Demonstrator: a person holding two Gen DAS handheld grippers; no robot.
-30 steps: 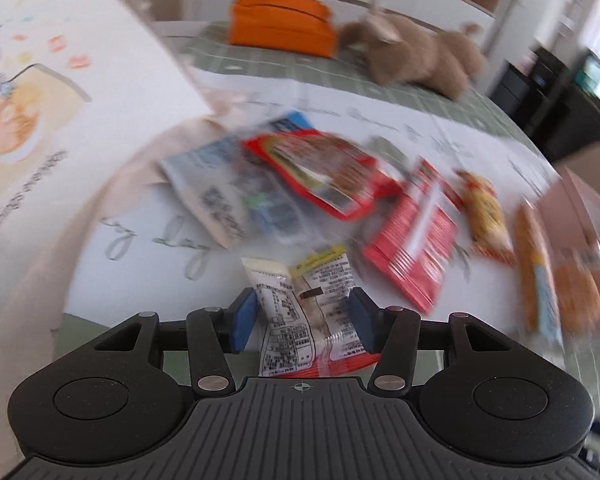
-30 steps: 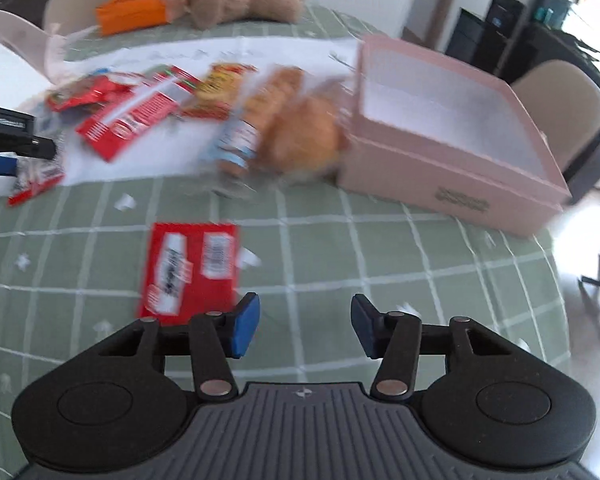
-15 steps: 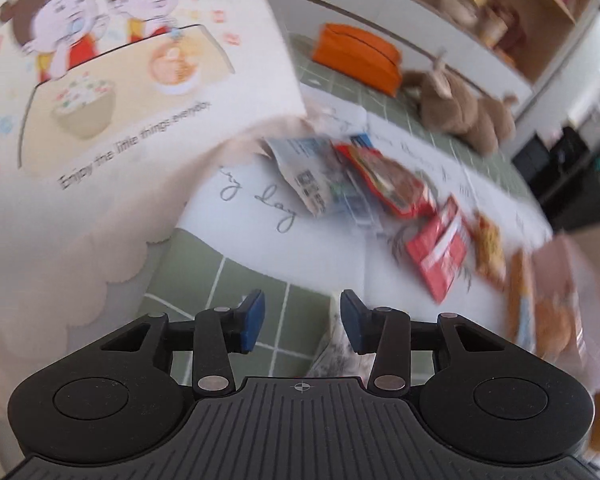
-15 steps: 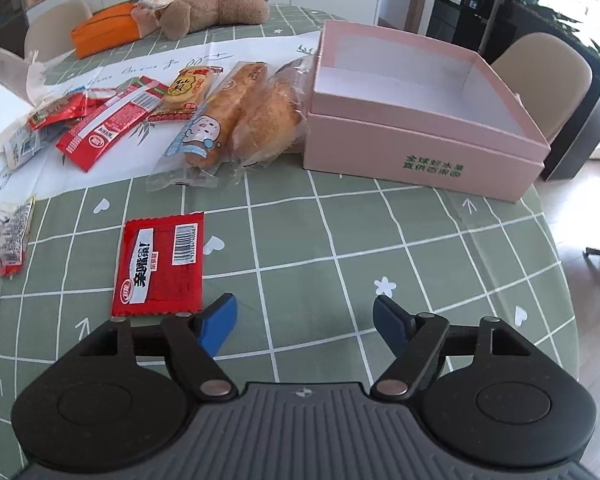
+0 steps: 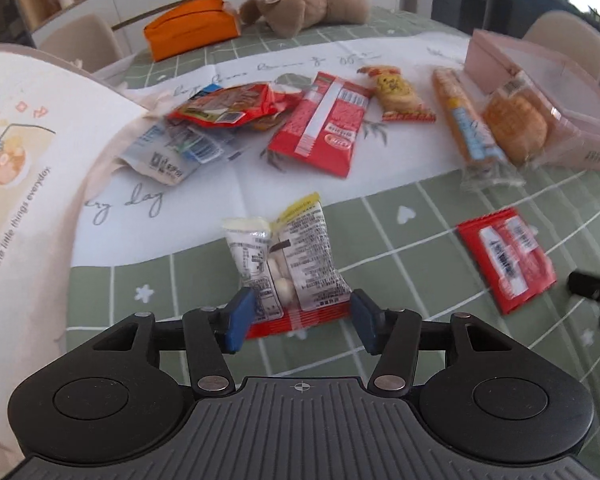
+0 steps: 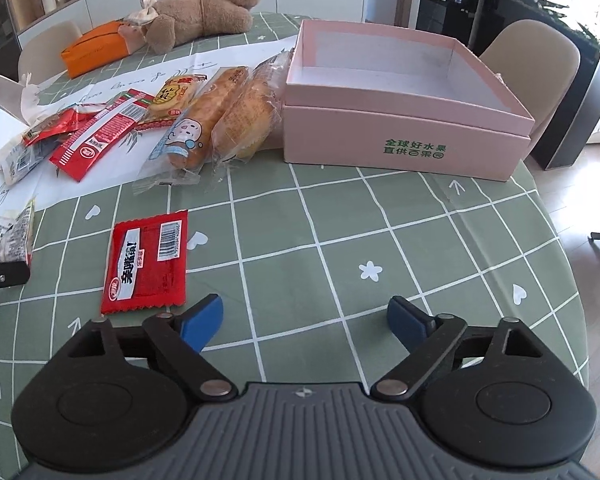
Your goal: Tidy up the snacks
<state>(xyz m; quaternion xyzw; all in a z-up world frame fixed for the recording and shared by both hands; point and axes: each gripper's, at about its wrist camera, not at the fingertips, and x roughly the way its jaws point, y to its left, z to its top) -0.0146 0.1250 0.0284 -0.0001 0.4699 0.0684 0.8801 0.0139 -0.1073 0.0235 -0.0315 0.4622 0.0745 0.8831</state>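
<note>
My left gripper [image 5: 300,318] is open, its blue pads on either side of the near end of a clear snack packet with a yellow corner [image 5: 290,264] that lies on the green checked cloth. My right gripper [image 6: 304,322] is open wide and empty above the cloth. A flat red packet [image 6: 148,262] lies just left of it, also in the left wrist view [image 5: 506,258]. Several more snacks lie on a white sheet: a long red packet [image 6: 100,138], a bread roll [image 6: 202,124], a bun [image 6: 246,118]. An open pink box [image 6: 400,136] stands at the right.
A teddy bear [image 6: 200,16] and an orange pouch [image 6: 94,48] lie at the table's far side. A white printed bag [image 5: 16,168] stands at the left. Chairs stand around the round table, whose edge curves at the right [image 6: 560,240].
My left gripper has swung back and now frames the clear packet on the green cloth, its jaws wider. My right gripper has opened wider and moved slightly forward.
</note>
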